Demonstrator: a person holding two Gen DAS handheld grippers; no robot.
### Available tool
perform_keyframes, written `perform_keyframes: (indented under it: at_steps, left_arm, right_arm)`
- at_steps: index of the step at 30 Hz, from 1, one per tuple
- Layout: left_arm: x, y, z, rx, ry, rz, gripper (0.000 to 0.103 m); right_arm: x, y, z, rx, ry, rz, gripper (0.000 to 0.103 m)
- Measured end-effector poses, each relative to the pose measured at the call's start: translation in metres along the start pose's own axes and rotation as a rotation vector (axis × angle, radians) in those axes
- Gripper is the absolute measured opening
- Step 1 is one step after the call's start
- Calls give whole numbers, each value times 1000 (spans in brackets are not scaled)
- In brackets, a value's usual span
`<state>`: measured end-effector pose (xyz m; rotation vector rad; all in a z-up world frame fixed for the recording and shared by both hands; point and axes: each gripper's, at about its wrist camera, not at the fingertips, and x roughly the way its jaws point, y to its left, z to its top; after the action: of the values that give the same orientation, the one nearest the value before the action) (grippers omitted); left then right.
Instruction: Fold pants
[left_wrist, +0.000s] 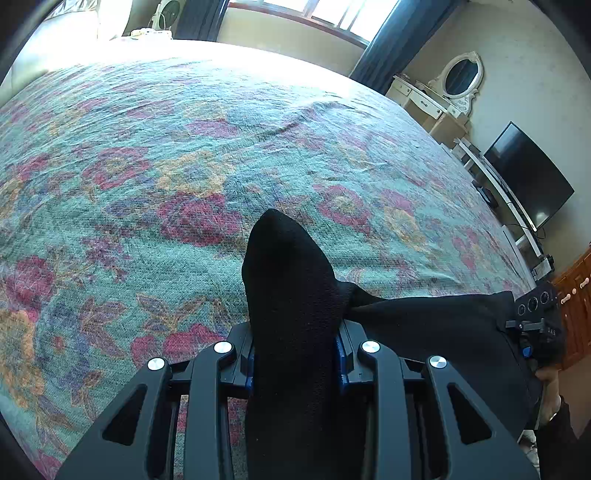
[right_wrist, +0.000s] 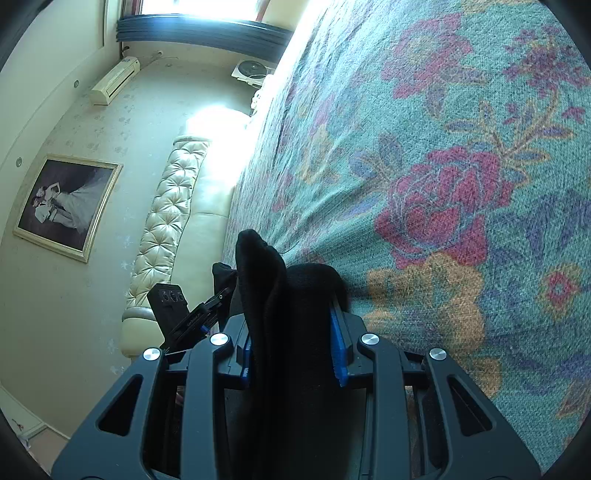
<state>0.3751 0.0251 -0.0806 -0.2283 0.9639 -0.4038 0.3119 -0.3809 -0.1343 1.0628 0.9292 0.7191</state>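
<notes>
The black pants (left_wrist: 291, 295) are held up over the bed between both grippers. My left gripper (left_wrist: 295, 354) is shut on a bunch of the black fabric, which sticks out past the blue pads. From there the cloth stretches right to my right gripper (left_wrist: 535, 325). In the right wrist view my right gripper (right_wrist: 291, 350) is shut on the pants (right_wrist: 280, 295), a thick fold standing between its pads. My left gripper (right_wrist: 184, 317) shows at the left of that view, holding the other end. Most of the garment hangs below, out of sight.
A floral teal bedspread (left_wrist: 184, 166) covers the wide bed under both grippers. A dressing table with an oval mirror (left_wrist: 461, 77) and a dark TV (left_wrist: 528, 177) stand to the right. A tufted cream headboard (right_wrist: 170, 206) and a framed picture (right_wrist: 66, 203) are at the bed's end.
</notes>
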Motion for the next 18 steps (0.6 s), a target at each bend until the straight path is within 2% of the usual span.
perform_keyframes:
  at_steps: [3,4,8,14,18]
  left_arm:
    - [8,5,-6,2,19,-7,36]
    - [10,8,-8,-2,24,-16,41]
    - [11,26,-11,-100,28,-106,46]
    - [8,22,-11,-95,31,-109,54]
    - [3,15,-12,-54,30,-64,60]
  right_arm:
    - [-2,-8,-2,7,-3,5,31]
    - [-2,-9,-2,9,-5,6,31]
    - [-3,-12,-4,19,-14,7,31]
    - [-6,-14,-6,35,-13,-5,34]
    - [-6,-12,-7,24,-19,-15,39]
